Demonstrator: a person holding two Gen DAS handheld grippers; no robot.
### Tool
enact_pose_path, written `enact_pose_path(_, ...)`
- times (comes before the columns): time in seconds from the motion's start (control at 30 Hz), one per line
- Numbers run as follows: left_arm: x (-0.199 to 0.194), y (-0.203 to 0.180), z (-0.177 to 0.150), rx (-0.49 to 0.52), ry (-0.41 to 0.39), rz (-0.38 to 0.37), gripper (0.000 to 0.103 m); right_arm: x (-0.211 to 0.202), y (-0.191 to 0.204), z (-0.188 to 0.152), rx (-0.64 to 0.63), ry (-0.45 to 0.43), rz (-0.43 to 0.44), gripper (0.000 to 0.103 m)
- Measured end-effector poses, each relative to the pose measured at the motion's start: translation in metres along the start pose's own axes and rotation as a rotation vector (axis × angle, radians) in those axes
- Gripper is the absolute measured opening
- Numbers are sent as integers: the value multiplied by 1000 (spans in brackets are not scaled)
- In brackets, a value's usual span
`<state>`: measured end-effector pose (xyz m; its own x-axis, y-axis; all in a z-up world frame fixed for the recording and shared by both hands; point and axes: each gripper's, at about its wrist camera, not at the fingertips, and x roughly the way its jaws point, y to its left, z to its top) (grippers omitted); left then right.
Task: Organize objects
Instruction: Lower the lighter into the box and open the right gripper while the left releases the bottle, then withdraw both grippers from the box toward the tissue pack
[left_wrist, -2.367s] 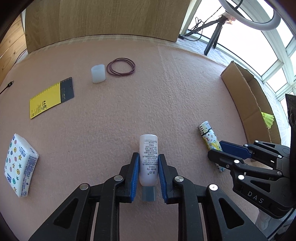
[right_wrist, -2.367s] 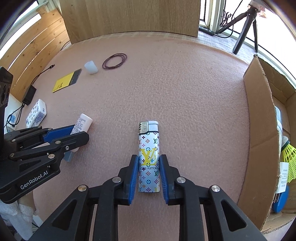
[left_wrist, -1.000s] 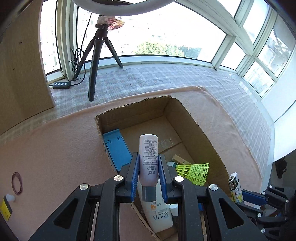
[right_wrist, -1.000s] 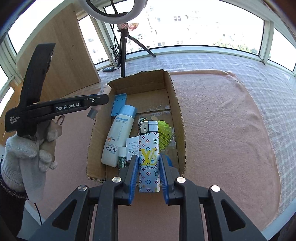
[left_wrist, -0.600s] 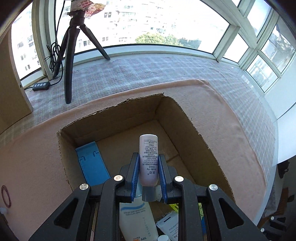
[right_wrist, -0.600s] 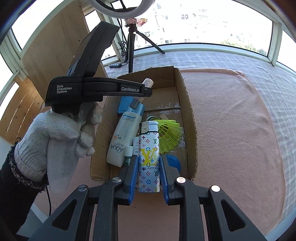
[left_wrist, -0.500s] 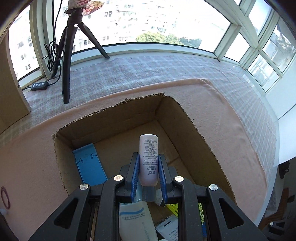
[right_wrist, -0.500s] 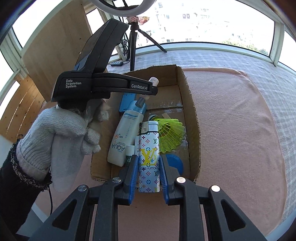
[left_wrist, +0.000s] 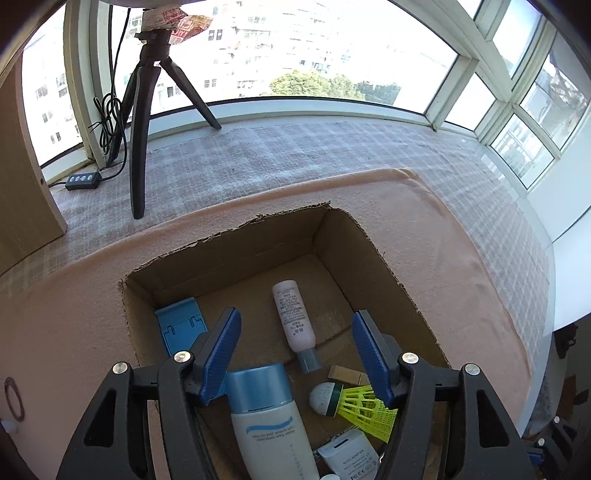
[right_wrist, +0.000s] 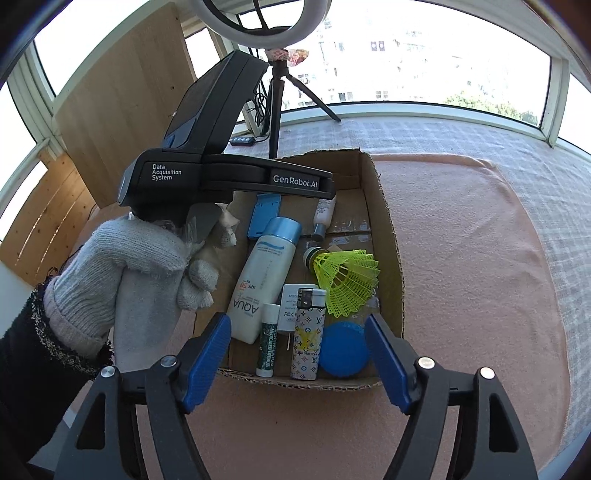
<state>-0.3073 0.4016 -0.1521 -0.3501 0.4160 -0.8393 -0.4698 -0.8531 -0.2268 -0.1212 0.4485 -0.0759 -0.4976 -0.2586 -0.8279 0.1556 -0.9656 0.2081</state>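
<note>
Inside the cardboard box (left_wrist: 373, 240), the small bottle (left_wrist: 294, 320) and lighter (right_wrist: 307, 334) lie, seemingly untouched, between spread fingers.

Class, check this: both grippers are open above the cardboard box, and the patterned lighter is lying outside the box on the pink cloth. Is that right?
Not quite. The right wrist view shows the patterned lighter lying inside the cardboard box, near its front wall. Both the left gripper and right gripper are indeed open above it.

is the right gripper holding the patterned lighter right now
No, the right gripper stands open, and the patterned lighter lies loose in the cardboard box beside the blue round lid.
</note>
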Motion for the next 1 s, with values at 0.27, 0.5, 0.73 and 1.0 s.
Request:
enact_pose_path(0.27,-24,4,-13,18,-16,8,66,-1,7,-3,6,0,14,71)
enact_pose_path(0.5,-65,33,-40,-15,-32,29,66,0,19,-3,12,6,42,71)
enact_pose_path(0.73,-117,91,-83,-78,-47,87,66,4,44,-7,11,21,85,71)
enact_pose_path(1.0,-177,172,-139,-189,-61,150,66,13,91,-10,-31,40,125,71)
